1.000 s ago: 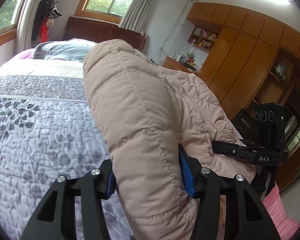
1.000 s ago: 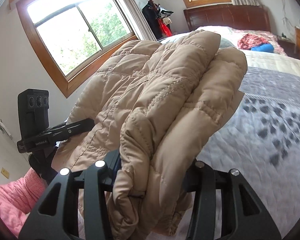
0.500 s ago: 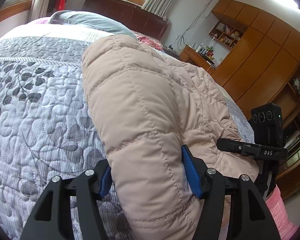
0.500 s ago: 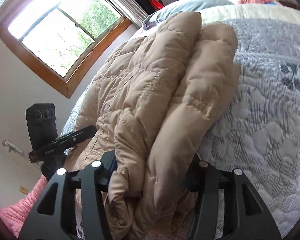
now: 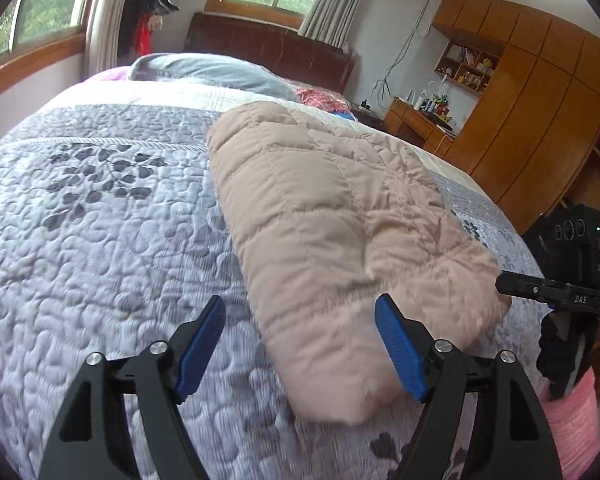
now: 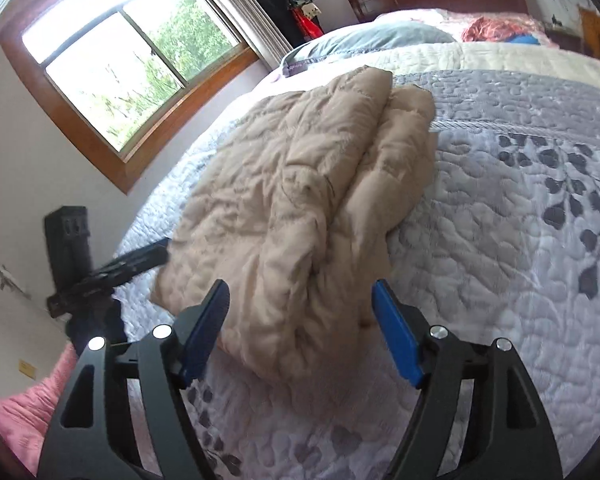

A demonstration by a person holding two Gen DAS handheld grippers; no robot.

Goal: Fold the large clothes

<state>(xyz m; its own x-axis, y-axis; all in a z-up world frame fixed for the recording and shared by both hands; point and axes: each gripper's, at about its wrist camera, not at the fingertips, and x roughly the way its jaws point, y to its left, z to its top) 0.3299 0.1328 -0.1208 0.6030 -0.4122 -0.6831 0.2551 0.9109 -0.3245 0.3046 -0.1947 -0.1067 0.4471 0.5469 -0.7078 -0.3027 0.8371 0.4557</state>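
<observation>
The folded beige padded jacket (image 5: 332,216) lies on the grey quilted bed (image 5: 100,240), well short of the headboard-end pillow (image 5: 208,70). The left tool (image 5: 300,344) stands with jaws spread, empty; its right pad overlaps the jacket's near end in view, and contact cannot be confirmed. The right tool (image 6: 300,324) is likewise spread and empty, just off the jacket's near edge.

Risks, as judged:
- The padding is springy; the stacked layers, visible as loose lobes from the right wrist, may spring apart with nothing holding them.
- Either tool's pad may snag the near edge on withdrawal and drag the fold apart.
</observation>
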